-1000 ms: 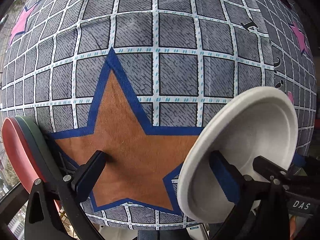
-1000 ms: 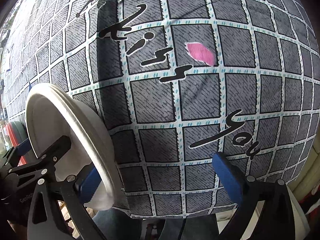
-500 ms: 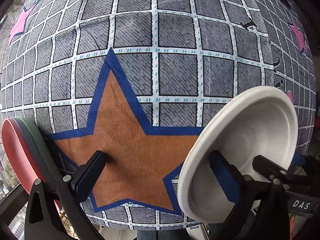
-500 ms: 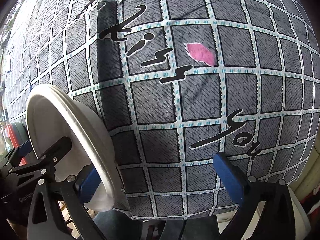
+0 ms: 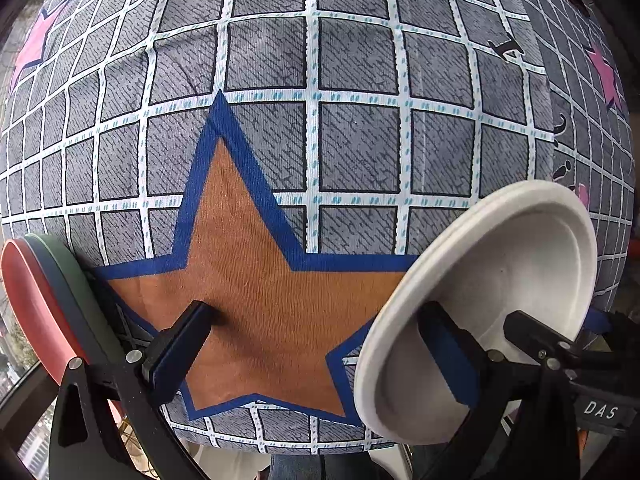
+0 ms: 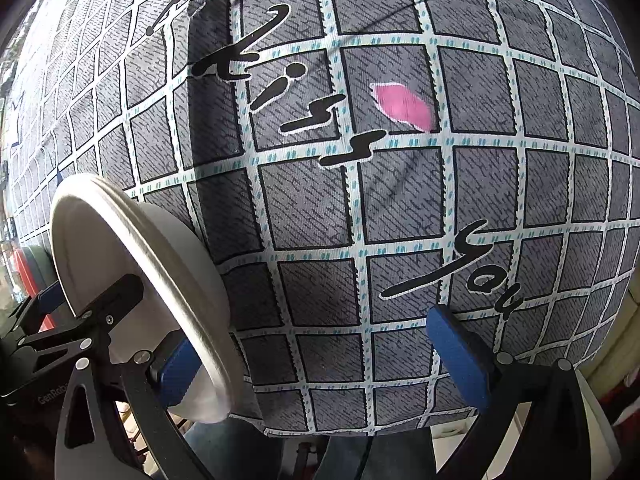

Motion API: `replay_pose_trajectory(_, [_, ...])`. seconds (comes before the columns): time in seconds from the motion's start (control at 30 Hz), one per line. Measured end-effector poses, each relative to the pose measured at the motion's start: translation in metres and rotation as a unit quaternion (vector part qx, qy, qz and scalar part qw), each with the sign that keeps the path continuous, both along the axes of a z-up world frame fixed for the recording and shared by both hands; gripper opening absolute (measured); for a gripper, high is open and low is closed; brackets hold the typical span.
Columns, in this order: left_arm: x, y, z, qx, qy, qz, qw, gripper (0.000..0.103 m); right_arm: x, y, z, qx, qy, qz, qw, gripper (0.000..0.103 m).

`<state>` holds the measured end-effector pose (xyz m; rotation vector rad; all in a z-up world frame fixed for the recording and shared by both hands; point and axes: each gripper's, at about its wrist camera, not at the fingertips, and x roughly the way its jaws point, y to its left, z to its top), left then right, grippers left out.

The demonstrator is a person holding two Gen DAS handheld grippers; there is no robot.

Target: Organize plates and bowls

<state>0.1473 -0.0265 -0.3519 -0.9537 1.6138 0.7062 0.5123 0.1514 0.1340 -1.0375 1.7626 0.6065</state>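
Almost nothing is changing since the earlier frames: both claws are staying where they were, and only the white plates are sitting a hair differently against the cloth.

The left claw is hovering wide open over the orange star printed on the grey checked cloth, with nothing between its fingers. Its left finger's tip is pressing close to the star's lower left part, while its right finger is lying in front of the white plates, which are standing tilted on edge at the star's right arm. Whether that finger is touching the plates cannot be told. Left of the star, a red plate and a green plate are standing on edge together, just beside the left finger's linkage.

The right claw is also standing wide open and is gripping nothing between its fingers. In its view the white plates are showing as a thin stack, at least two rims together, leaning against the outer side of its left finger, on the side toward the star. Behind them the other claw's black linkage is reaching up to the plates' hollow face. The cloth here is carrying black script and a pink patch, well to the right of the star.
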Motion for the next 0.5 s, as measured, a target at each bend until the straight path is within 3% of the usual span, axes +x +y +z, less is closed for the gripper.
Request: replay_pose_trajectory(0.5, [-0.005,-0.003,0.0,0.01,-0.008,0.0,0.9999,0.103,-0.009,-0.01,0.0,0.013,-0.007,-0.004,1.0,0.103])
